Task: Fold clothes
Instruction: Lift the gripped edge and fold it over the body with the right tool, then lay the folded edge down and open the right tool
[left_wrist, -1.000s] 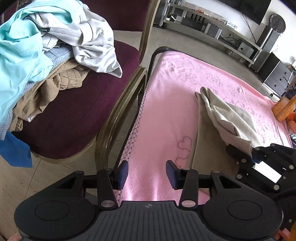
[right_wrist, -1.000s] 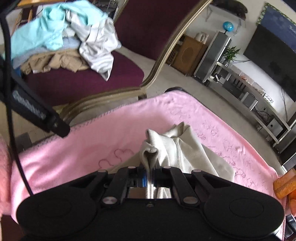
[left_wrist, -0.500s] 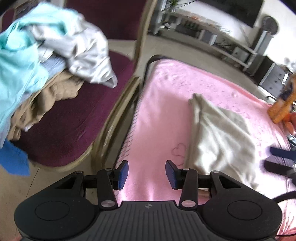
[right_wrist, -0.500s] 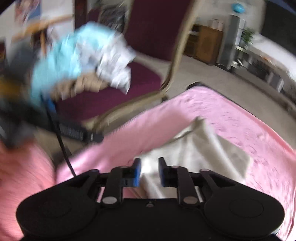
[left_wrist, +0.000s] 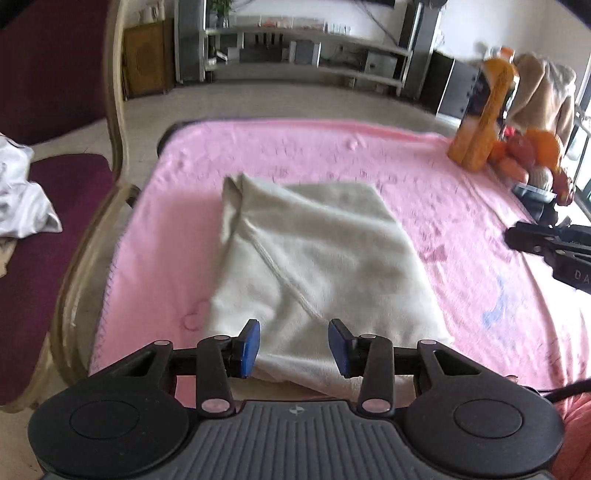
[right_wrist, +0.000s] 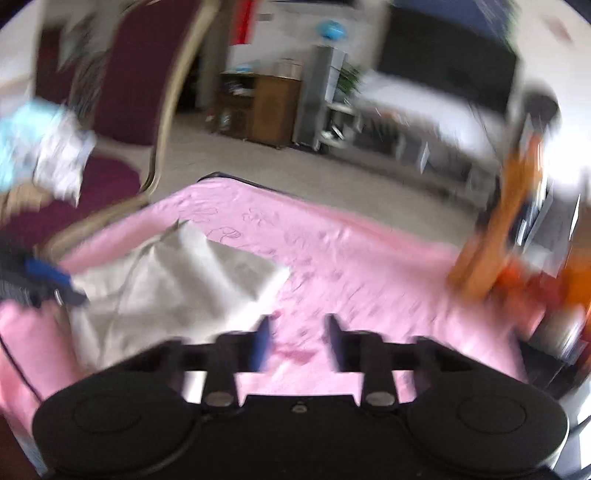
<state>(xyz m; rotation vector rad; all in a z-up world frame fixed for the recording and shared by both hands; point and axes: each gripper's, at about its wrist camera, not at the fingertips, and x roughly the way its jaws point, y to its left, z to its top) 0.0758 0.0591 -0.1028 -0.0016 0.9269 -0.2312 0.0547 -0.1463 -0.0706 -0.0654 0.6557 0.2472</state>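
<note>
- A cream, soft fleece garment (left_wrist: 310, 266), partly folded into a rough rectangle, is seen lying flat on a pink embossed blanket (left_wrist: 461, 206) spread over a table.
- The left gripper (left_wrist: 293, 345) is held just over the garment's near edge; its blue-padded jaws are closing slightly, stand apart, and nothing is pinched between them.
- The right gripper (right_wrist: 295, 341) is shown, in a blurred view, over bare blanket to the right of the garment; its jaws are closing, a gap is visible, and nothing is held.
- A maroon upholstered chair with a brass-coloured frame (left_wrist: 110, 122), left of the garment, is loaded with unfolded clothes (left_wrist: 22, 199).
- Orange toys (left_wrist: 487, 122) are grouped at the far right of the garment.
- For a neat next fold, the garment's near edge would best be gripped at both corners, lifted evenly, and laid with edges matched.
</note>
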